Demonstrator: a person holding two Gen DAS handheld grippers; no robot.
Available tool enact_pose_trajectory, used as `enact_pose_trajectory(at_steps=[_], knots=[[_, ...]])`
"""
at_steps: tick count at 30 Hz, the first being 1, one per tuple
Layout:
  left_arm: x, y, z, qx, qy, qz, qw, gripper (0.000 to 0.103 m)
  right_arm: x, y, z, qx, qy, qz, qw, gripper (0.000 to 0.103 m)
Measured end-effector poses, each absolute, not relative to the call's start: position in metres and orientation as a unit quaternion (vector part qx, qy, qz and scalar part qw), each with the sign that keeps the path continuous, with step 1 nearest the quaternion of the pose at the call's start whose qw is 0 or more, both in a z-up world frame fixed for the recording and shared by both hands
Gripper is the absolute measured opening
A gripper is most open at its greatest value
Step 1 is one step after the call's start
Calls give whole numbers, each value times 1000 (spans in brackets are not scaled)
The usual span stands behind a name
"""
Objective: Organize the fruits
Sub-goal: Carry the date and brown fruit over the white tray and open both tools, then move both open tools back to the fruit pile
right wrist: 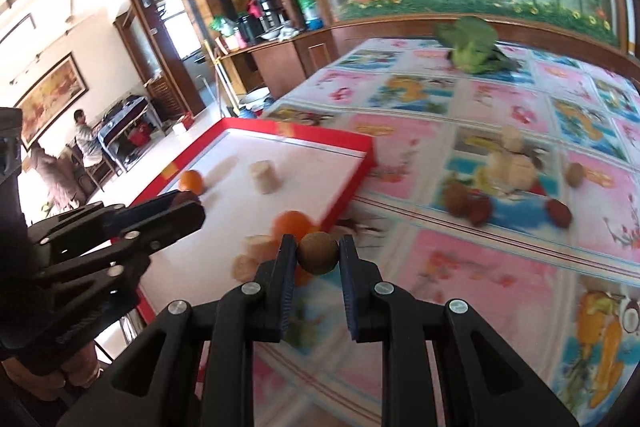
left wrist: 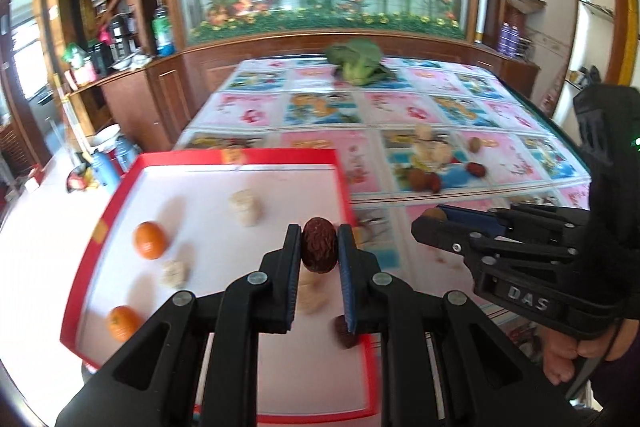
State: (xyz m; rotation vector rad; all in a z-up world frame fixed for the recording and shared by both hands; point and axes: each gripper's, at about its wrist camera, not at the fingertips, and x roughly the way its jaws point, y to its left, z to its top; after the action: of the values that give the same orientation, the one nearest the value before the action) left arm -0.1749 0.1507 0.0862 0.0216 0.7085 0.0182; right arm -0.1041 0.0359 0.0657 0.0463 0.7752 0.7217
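My left gripper (left wrist: 319, 247) is shut on a dark red wrinkled date (left wrist: 319, 244) and holds it above the red-rimmed white tray (left wrist: 120, 187). The tray holds two oranges (left wrist: 149, 240), several pale banana slices (left wrist: 246, 207) and a dark fruit (left wrist: 345, 335). My right gripper (right wrist: 318, 253) is shut on a round brown longan (right wrist: 317, 253) above the tablecloth, just right of the tray (right wrist: 352, 187); it also shows in the left wrist view (left wrist: 436, 221). Loose fruits (right wrist: 472, 203) lie on the table to the right.
A green leafy vegetable (left wrist: 356, 61) lies at the table's far end. The table carries a pink and blue patterned cloth (right wrist: 460, 259). A wooden cabinet (left wrist: 132, 95) with bottles stands to the left. People sit far left (right wrist: 86, 143).
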Motion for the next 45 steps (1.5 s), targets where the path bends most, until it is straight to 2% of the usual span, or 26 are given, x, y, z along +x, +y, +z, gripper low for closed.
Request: enact_pose_trajectory(at_steps=[24, 32, 37, 38, 42, 45], knots=[[-196, 232, 52, -37, 373, 90, 923, 20, -114, 113, 49, -40, 394, 379, 836, 20], [-189, 234, 38, -29, 395, 94, 914, 20, -114, 125, 43, -52, 395, 388, 831, 21], [-187, 239, 33, -37, 405, 105, 907, 20, -113, 119, 45, -35, 395, 398, 827, 47], [-188, 240, 33, -37, 405, 107, 907, 22, -113, 117, 47, -28, 391, 398, 829, 48], [-190, 241, 36, -40, 400, 118, 908, 53, -112, 99, 54, 3, 381, 398, 834, 50], [-191, 239, 40, -43, 396, 118, 910, 60, -109, 78, 56, 21, 378, 386, 841, 51]])
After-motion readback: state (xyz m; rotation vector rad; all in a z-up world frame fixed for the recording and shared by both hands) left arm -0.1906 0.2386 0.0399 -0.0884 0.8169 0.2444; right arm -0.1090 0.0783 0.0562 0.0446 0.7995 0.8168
